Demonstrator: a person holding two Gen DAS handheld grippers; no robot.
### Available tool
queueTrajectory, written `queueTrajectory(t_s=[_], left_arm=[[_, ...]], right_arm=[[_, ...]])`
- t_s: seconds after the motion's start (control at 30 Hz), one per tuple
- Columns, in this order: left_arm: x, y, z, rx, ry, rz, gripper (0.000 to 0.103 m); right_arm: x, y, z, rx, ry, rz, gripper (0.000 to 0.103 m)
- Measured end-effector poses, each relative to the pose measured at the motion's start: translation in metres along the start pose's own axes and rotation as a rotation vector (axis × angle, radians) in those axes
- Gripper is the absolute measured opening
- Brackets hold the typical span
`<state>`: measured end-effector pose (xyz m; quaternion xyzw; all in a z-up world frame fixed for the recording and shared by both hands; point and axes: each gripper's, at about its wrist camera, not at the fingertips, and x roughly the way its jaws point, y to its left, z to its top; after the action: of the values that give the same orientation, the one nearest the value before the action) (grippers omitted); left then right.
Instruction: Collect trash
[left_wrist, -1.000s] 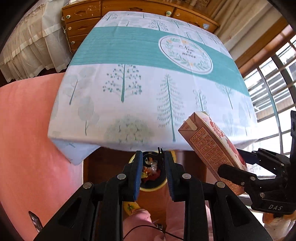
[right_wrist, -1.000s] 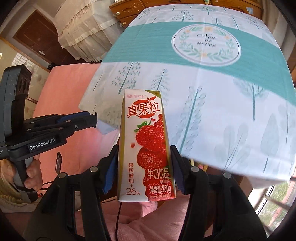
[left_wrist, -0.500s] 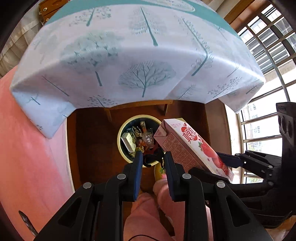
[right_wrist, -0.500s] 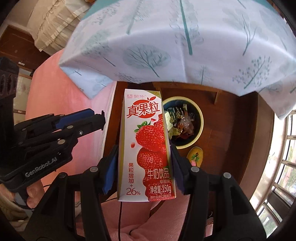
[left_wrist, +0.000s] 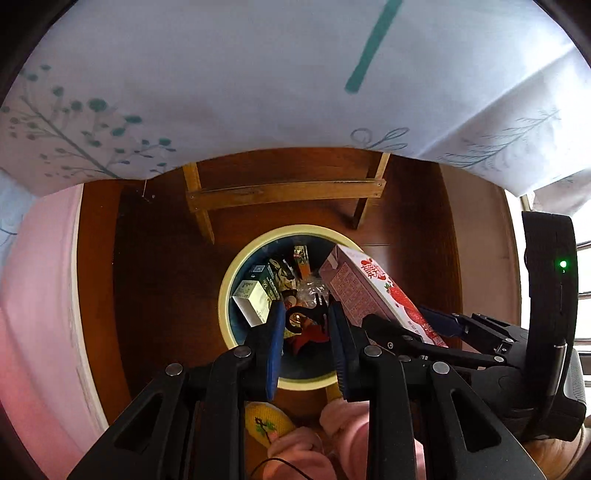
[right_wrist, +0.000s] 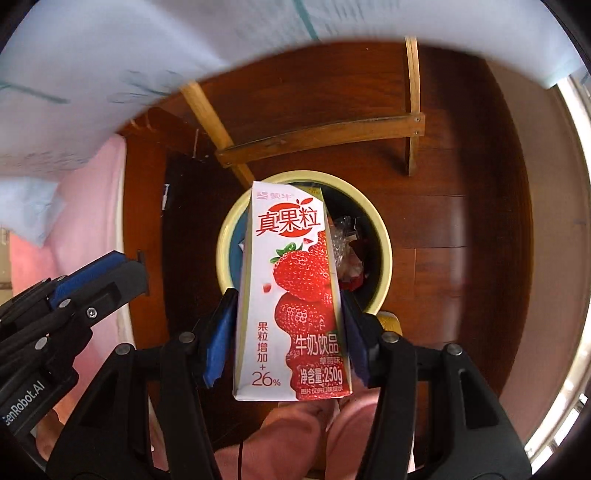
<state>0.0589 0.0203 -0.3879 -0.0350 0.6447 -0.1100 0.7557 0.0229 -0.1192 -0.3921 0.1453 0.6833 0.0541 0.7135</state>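
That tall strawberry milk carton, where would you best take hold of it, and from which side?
Grip the tall red-and-white strawberry milk carton at its lower body, across the two narrow side panels, coming from its base end along its length. Those sides are flat and parallel, so pads sit flush. The right hand-held gripper holds it this way now, printed face towards its camera, top pointing down at the yellow-rimmed round bin.

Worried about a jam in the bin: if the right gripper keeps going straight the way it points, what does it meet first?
Probably the trash bin: the strawberry milk carton in the right gripper already points into its opening.
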Motion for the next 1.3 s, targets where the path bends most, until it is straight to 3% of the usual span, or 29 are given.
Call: queueTrajectory(t_s=[0.17,0.27,0.4,0.6,0.93,1.2,1.3], left_arm=[[0.049,0.003,0.006,0.02,0.004,0.025,0.024],[0.071,0.001,0.006,0.041,0.007,0.034,0.024],[0.08,-0.003,0.006,0.065,0.01,0.041,0.024],[0.071,-0.015,0.009,0.1,-0.002,0.04,0.024],[0.034,-0.027,0.018,0.105,-0.02,0.052,0.024],[0.012,-0.028,0.019,0.09,-0.016,-0.035,0.024],[0.003,-0.025,0.015,0.062,-0.004,-0.034,0.027]], right_arm=[[0.041,-0.024,0.005,0.027,0.002,-0.01,0.051],[0.053,-0.038,0.005,0.05,0.007,-0.006,0.063],[0.062,-0.049,0.011,0.087,-0.009,0.003,0.064],[0.067,-0.061,0.02,0.105,-0.037,0.0,0.064],[0.018,-0.05,0.028,0.071,-0.1,-0.051,0.064],[-0.008,-0.047,0.033,0.034,-0.12,-0.101,0.064],[-0.014,-0.051,0.031,0.045,-0.114,-0.112,0.066]])
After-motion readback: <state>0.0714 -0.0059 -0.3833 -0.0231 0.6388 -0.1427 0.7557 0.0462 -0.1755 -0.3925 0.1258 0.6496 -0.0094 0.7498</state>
